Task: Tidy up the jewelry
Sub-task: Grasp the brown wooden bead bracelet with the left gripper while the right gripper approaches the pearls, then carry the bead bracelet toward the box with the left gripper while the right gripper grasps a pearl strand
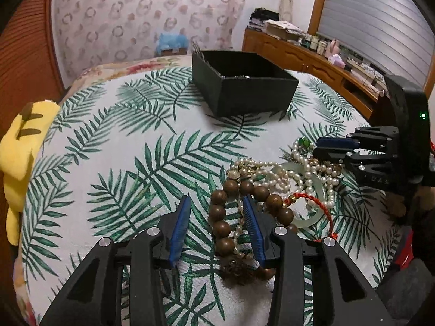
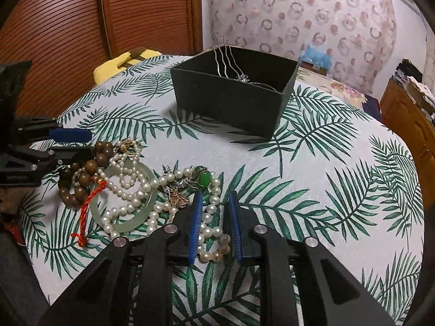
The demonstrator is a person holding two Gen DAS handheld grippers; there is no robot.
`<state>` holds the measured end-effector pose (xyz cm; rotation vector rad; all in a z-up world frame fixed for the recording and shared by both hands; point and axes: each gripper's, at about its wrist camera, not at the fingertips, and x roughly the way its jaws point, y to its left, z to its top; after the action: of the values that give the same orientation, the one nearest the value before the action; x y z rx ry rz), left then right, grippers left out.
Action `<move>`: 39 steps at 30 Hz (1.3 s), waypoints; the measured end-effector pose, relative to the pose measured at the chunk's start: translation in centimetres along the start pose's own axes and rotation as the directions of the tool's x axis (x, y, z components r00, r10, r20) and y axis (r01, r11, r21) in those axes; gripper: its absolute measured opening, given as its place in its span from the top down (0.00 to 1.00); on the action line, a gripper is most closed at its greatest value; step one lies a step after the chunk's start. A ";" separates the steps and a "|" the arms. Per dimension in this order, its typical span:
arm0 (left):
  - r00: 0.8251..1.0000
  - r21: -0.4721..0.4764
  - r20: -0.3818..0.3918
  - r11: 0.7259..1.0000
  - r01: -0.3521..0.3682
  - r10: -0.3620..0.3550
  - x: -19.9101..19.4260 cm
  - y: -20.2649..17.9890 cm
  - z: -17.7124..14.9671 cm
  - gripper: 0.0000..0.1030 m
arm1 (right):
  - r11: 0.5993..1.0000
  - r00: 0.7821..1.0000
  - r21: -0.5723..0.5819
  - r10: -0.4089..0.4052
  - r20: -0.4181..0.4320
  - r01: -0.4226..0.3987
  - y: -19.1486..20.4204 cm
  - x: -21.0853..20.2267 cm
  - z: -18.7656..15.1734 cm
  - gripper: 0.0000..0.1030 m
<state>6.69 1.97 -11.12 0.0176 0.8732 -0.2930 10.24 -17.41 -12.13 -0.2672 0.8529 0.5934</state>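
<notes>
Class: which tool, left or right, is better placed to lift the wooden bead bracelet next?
Left. The left tool sits open around the wooden bead bracelet; the right tool straddles pearls.

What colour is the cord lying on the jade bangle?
Red cord, clearest in the right wrist view.

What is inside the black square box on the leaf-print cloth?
Inside the black square box, wavy silver metal hairpins lean against the far wall, with a thin silver piece beside them. The near wall covers the box floor, so anything else there stays unseen.
</notes>
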 end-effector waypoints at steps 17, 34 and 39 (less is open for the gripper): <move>0.988 -0.005 0.149 1.000 -0.030 0.031 -3.8 -1.0 1.4 0.88 | 1.000 1.000 -0.005 -0.007 0.002 0.007 0.0 0.0 -0.1 0.80; 0.951 0.006 0.309 1.000 -0.024 0.021 -9.1 -2.0 4.5 0.88 | 0.999 0.996 0.002 -0.048 0.074 0.047 -0.8 -2.6 1.1 0.92; 0.945 0.008 0.327 1.000 -0.019 0.015 -9.4 -2.0 5.3 0.88 | 0.998 0.989 -0.010 -0.059 0.138 0.061 -1.1 -5.4 2.7 0.92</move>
<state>4.48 1.69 -0.43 -0.0129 0.5408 -0.2752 9.78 -19.17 -6.26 -0.2608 0.7050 0.5559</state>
